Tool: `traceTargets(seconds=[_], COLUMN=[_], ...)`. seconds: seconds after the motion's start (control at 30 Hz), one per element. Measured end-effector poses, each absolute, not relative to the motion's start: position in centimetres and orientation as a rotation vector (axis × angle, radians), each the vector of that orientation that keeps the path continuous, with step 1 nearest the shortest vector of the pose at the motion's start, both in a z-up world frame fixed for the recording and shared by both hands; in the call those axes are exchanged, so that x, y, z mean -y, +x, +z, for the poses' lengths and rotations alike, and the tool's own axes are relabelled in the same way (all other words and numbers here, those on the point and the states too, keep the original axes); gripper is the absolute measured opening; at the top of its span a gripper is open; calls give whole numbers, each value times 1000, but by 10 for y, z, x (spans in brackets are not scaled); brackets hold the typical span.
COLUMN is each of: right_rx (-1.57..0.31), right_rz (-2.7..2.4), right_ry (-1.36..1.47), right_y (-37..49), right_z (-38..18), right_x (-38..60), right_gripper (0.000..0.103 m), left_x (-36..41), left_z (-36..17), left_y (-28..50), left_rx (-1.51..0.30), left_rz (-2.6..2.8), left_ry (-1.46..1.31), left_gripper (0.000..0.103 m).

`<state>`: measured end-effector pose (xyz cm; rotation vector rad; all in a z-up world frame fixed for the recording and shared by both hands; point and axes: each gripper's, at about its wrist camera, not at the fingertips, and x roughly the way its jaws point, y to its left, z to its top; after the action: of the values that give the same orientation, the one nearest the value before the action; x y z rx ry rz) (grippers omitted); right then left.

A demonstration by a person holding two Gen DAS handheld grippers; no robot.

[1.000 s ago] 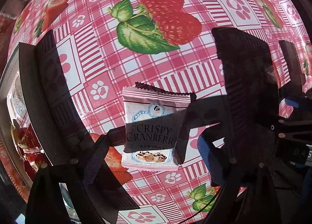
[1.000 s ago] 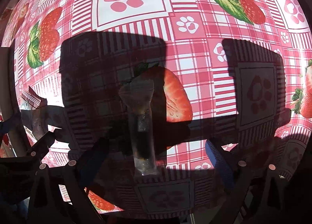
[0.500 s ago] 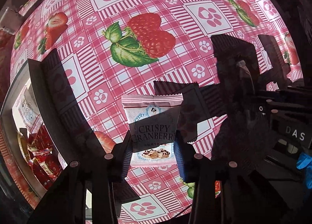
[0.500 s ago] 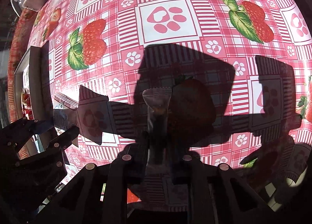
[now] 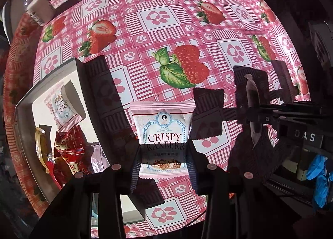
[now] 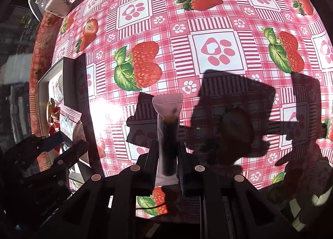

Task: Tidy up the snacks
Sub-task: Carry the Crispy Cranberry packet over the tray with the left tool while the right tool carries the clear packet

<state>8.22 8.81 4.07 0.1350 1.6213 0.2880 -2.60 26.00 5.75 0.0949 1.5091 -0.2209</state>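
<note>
In the left wrist view my left gripper (image 5: 163, 166) is shut on a pink and white "Crispy Cranberry" snack packet (image 5: 163, 133), held above the strawberry tablecloth (image 5: 158, 37). A grey tray (image 5: 25, 101) at the left holds a similar white packet (image 5: 62, 108) and red packets (image 5: 70, 151). In the right wrist view my right gripper (image 6: 167, 162) is shut on a slim clear stick pack with dark filling (image 6: 167, 135), also lifted off the cloth. The same stick pack (image 5: 252, 103) hangs at the right of the left wrist view. The cranberry packet (image 6: 69, 126) and tray (image 6: 44, 78) lie at the far left of the right wrist view.
A small white bottle (image 5: 37, 8) stands at the table's far left corner. A blue glove (image 5: 320, 178) shows at the right edge. White objects (image 6: 56, 4) sit by the far left table edge. Dark shadows of both grippers fall across the cloth (image 6: 229, 20).
Both grippers closed on their packets, which lay on the cloth, and lifted them. More of the table and the tray has come into view.
</note>
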Motion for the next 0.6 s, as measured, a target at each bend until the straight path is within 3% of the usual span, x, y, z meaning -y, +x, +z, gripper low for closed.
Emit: traceTargets(seconds=[0.6], right_rx=[-1570], right_rz=[424], right_ry=[-5], right_y=[96], right_z=[64], right_x=[-169], right_gripper=[19], left_x=[-340], left_z=[78], left_y=[-34], left_rx=[-1441], left_rz=[-43], left_ry=[-12], left_gripper=[44])
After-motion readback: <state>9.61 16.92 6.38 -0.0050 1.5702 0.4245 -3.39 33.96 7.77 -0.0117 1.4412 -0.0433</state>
